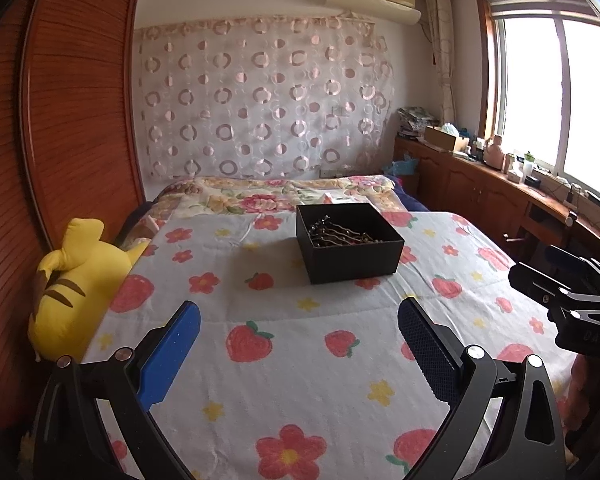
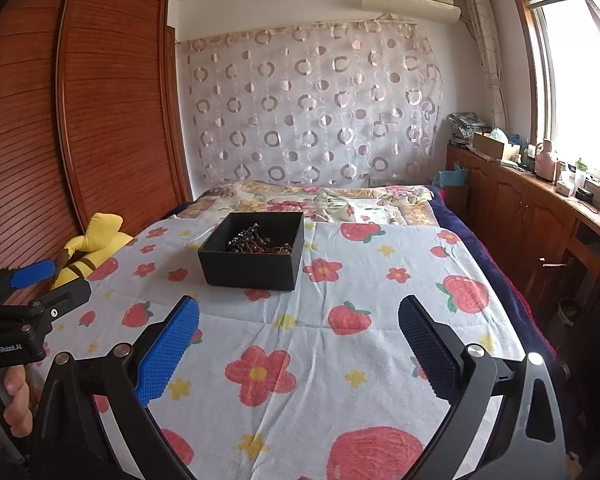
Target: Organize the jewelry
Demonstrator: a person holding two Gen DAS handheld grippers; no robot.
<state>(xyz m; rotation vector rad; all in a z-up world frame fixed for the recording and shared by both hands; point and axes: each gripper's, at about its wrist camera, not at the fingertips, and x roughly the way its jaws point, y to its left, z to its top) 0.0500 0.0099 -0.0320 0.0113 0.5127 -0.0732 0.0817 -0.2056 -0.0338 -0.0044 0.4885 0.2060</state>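
Note:
A black open box (image 1: 350,258) (image 2: 252,266) stands on the bed, and a tangle of dark beaded jewelry (image 1: 338,234) (image 2: 258,242) lies inside it. My left gripper (image 1: 300,320) hovers open over the strawberry-print sheet, short of the box, with nothing between its blue pads. My right gripper (image 2: 298,316) is also open and empty, nearer than the box and a little to its right. Each gripper shows at the edge of the other's view: the right one (image 1: 572,300) at the right, the left one (image 2: 24,292) at the left, held by a hand (image 2: 16,400).
A yellow plush toy (image 1: 72,292) (image 2: 92,248) lies at the bed's left edge against a wooden wardrobe (image 1: 60,120). A floral quilt (image 1: 276,196) covers the far end. A wooden cabinet (image 2: 540,216) with clutter runs under the window on the right.

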